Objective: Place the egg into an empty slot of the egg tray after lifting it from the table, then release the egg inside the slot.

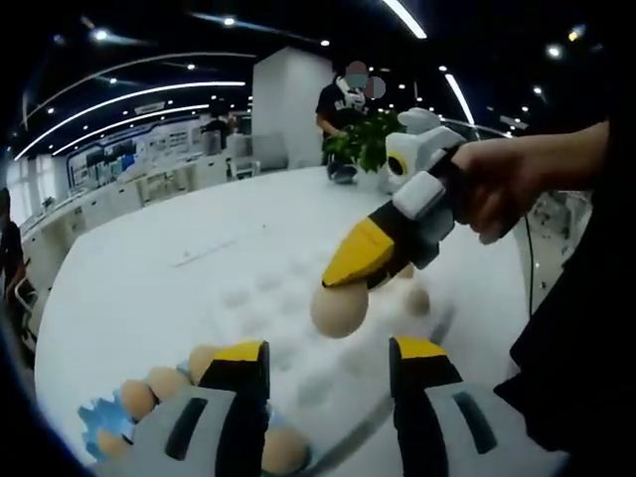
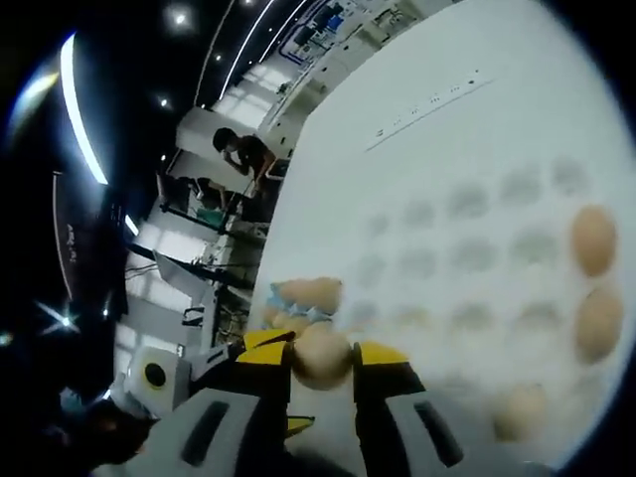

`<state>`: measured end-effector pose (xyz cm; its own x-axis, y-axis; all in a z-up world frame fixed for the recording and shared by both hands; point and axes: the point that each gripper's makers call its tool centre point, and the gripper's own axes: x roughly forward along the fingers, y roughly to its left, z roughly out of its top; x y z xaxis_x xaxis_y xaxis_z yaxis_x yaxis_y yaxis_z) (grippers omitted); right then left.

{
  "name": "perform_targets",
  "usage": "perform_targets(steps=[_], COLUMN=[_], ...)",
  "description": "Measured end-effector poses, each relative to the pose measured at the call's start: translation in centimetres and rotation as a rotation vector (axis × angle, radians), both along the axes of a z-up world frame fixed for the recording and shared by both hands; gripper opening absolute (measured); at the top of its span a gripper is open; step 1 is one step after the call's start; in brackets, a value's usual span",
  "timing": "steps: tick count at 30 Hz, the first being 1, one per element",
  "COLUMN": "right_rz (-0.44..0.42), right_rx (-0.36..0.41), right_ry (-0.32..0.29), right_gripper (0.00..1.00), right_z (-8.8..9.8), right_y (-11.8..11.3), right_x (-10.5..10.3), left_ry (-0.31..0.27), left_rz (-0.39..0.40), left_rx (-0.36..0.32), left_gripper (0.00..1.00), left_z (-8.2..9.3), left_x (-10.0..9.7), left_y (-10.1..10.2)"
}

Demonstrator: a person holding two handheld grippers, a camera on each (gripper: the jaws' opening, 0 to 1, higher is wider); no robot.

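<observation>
Fingers of left gripper [image 1: 328, 373] spread, nothing between them, loose eggs [image 1: 159, 386] just left on the white desk [image 1: 149, 288]. Right gripper [image 2: 323, 363] fingers pinch the egg [image 2: 322, 355], held above the white egg tray [image 2: 467, 258]. Left gripper view alone shows the holding hand [image 1: 507, 184]; right gripper view alone shows three tray eggs [image 2: 593, 240] at right. No legible writing.
</observation>
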<state>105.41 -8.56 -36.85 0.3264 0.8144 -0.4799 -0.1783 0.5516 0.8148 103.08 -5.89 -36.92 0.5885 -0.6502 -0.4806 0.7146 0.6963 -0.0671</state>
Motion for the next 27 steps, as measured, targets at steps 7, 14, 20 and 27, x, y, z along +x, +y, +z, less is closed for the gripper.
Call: perform_targets(steps=[7, 14, 20, 27], right_rz=[0.034, 0.093, 0.095, 0.107], right_rx=[0.057, 0.113, 0.114, 0.120], right_ry=[0.049, 0.103, 0.107, 0.096], right_gripper=[0.25, 0.25, 0.25, 0.26], right_z=[0.2, 0.4, 0.3, 0.3], right_y=[1.7, 2.7, 2.7, 2.8], right_x=[-1.5, -2.9, -3.2, -3.0], left_ry=[-0.004, 0.005, 0.036, -0.001], left_rz=[0.001, -0.019, -0.028, -0.047], left_rx=[0.000, -0.009, -0.026, 0.010], left_gripper=[0.45, 0.39, 0.30, 0.30], left_z=[0.0, -0.2, -0.4, -0.2], left_x=[0.1, -0.3, -0.6, -0.6], left_y=[-0.1, -0.8, -0.9, -0.8])
